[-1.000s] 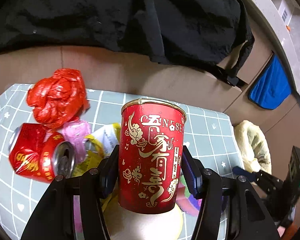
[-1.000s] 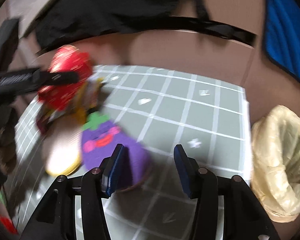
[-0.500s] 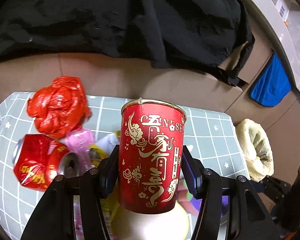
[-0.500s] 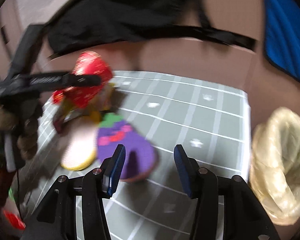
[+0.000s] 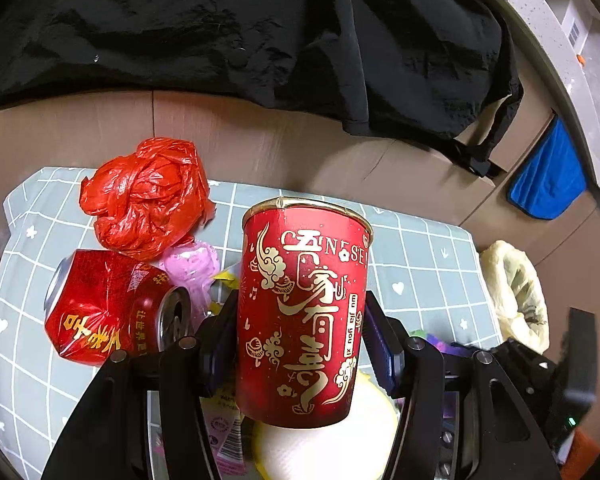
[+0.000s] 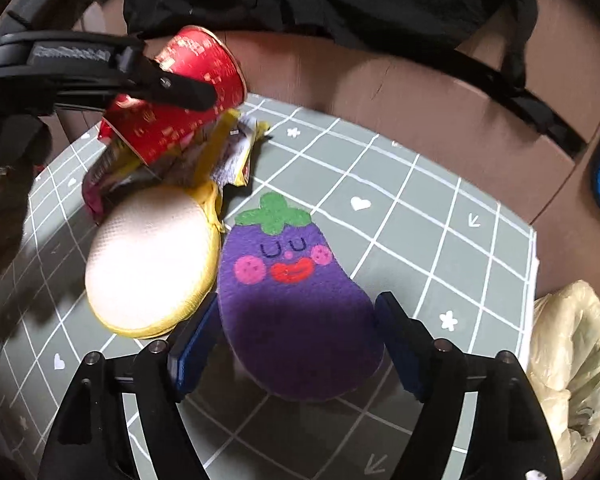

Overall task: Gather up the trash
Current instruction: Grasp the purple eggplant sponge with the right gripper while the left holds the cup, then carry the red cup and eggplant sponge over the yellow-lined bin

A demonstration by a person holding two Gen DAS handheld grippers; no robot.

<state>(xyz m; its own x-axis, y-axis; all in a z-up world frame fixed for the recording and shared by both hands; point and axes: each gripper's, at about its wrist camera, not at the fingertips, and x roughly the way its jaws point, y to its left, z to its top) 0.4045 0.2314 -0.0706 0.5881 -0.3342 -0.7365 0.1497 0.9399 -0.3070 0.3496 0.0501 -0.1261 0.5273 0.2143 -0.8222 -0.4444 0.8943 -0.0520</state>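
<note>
Grid mat (image 6: 440,216): right half bare to its edge, trash crowded left.
Yellow bag (image 6: 572,360) sits just off mat's right edge. Right gripper (image 6: 296,344) jaws opening, straddling purple eggplant sponge (image 6: 296,300), pads off it. Left gripper (image 5: 300,344) clamps red paper cup (image 5: 304,312) above round pad (image 6: 152,264); crushed can (image 5: 104,308), red plastic wad (image 5: 148,196) at left.

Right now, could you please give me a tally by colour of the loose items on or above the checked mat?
Red: 3 (paper cup, crushed can, crumpled plastic bag)
Purple: 1 (eggplant-shaped pad)
Pink: 1 (pink wrapper)
Yellow or cream: 2 (round yellow-rimmed pad, yellow wrapper)
Total: 7
</note>
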